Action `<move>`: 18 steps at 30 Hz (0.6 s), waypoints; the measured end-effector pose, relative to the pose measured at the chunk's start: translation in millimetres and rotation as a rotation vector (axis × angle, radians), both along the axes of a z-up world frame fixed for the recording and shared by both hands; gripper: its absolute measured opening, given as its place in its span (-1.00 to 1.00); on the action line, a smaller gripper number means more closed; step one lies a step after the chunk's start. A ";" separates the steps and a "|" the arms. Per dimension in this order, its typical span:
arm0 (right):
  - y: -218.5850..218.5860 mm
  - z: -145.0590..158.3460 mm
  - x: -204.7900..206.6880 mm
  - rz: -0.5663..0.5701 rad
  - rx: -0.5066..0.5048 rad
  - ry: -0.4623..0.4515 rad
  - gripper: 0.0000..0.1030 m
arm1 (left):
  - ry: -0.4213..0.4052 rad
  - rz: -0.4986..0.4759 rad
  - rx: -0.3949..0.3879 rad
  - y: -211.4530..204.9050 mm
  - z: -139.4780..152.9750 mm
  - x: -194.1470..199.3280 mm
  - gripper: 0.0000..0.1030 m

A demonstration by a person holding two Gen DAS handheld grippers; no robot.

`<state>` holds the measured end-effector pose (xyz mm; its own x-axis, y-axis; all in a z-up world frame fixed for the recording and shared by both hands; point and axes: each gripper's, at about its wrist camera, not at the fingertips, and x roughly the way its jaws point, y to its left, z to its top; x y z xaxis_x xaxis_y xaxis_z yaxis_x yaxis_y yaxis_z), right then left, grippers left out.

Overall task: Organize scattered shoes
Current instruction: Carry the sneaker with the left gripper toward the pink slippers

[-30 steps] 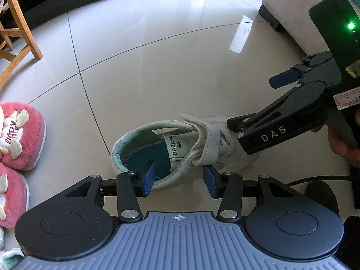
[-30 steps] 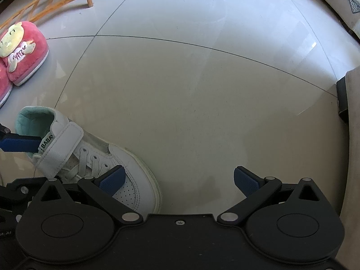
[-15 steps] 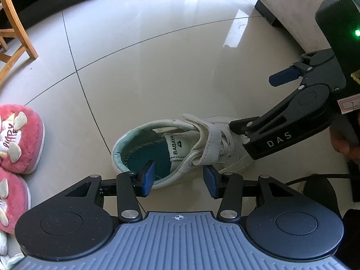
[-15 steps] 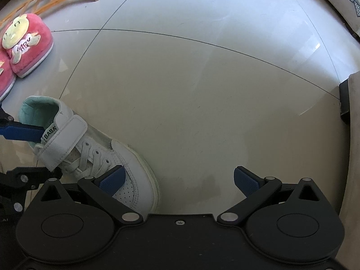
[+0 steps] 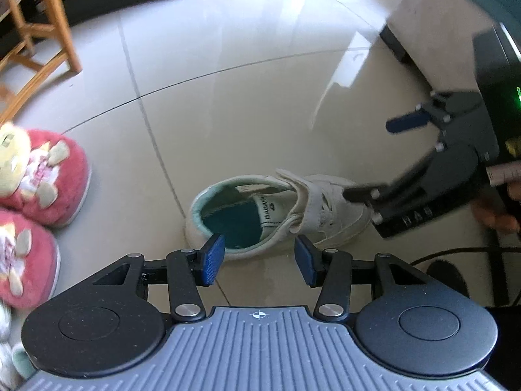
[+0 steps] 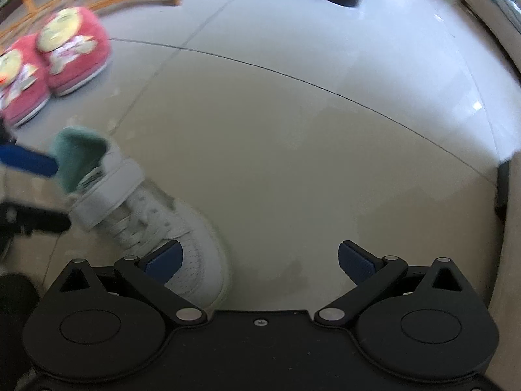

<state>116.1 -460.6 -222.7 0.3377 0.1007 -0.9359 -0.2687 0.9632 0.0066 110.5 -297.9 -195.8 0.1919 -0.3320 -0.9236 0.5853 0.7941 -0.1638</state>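
A white child's sneaker [image 5: 280, 210] with a teal lining and a strap lies on the tiled floor. It also shows in the right wrist view [image 6: 143, 215]. My left gripper [image 5: 259, 259] is open just behind the sneaker's heel, with the pads near its heel rim. My right gripper [image 6: 260, 260] is open wide over the sneaker's toe; its left finger [image 6: 164, 259] lies over the toe cap. It also shows in the left wrist view [image 5: 387, 159] at the toe end. Two pink plush slippers [image 5: 39, 176] sit side by side at the left.
A wooden chair's legs [image 5: 42, 42] stand at the far left. A grey furniture base [image 5: 433, 26] is at the far right. A black cable [image 5: 462, 252] runs along the floor at the right. Another shoe's edge [image 5: 9, 352] shows at the lower left.
Both grippers have shifted, with motion blur now. The pink slippers appear closer in both views. The sneaker stays on the floor and both jaws stay open.
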 end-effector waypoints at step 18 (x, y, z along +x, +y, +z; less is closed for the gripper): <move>26.7 -0.7 -0.1 0.114 0.112 0.053 0.78 | 0.066 0.181 -0.017 54.7 6.4 26.5 -0.06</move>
